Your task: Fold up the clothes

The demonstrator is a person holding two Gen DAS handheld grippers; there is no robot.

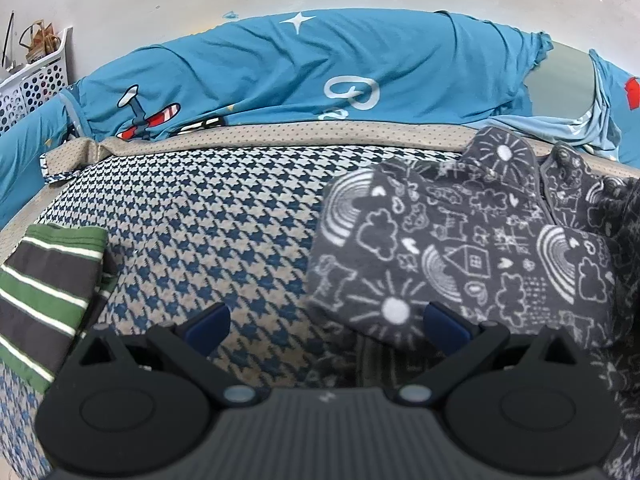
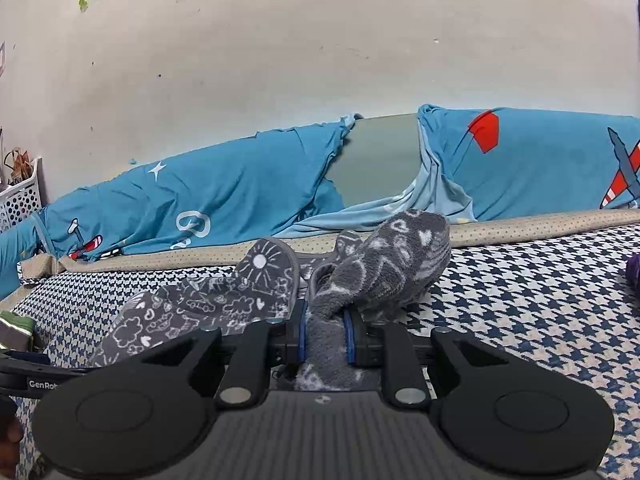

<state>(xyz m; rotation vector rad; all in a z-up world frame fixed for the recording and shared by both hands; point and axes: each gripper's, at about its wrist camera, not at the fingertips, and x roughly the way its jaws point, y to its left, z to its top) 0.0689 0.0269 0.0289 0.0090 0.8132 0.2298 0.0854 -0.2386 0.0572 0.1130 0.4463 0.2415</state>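
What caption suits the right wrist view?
Right gripper pinching a grey doodle-print fleece garment above a houndstooth bedcover.

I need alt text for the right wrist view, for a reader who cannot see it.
The right tool is shut on a bunch of the grey doodle-print garment, lifting it above the houndstooth blanket. Behind lie blue airplane-print bedding and a pale wall.

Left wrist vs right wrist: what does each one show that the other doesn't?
Left wrist only: the open left gripper, empty, with the whole striped garment beside it.
Right wrist only: the right gripper shut on a bunched part of the grey garment, and a purple thing at the edge.
Both: the grey garment, houndstooth cover, blue sheet, white basket.
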